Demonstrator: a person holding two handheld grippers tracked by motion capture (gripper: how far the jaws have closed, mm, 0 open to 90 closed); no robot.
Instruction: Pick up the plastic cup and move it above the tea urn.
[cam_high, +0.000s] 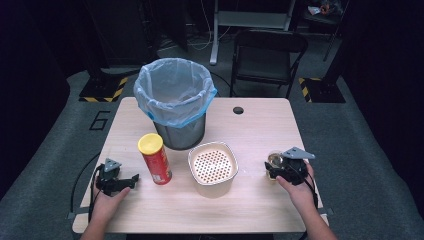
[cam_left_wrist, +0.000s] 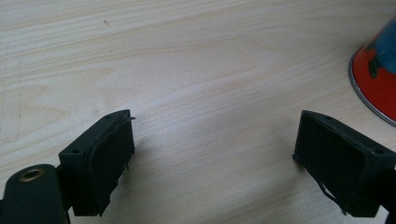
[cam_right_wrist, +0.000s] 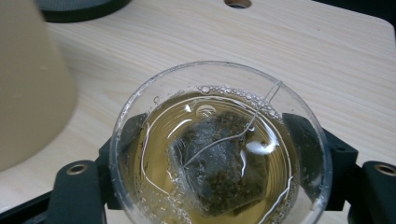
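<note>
Honestly, spills worry me: one lined bin (cam_high: 175, 100), one strainer tub (cam_high: 212, 167), one red can (cam_high: 155, 158), and one glass of tea (cam_right_wrist: 219, 144) with its bag near the table's right edge. The right gripper (cam_right_wrist: 219, 154) clasps that glass; any tilt slops it. The left gripper (cam_left_wrist: 215, 158) gapes wide, empty, beside the can.
</note>
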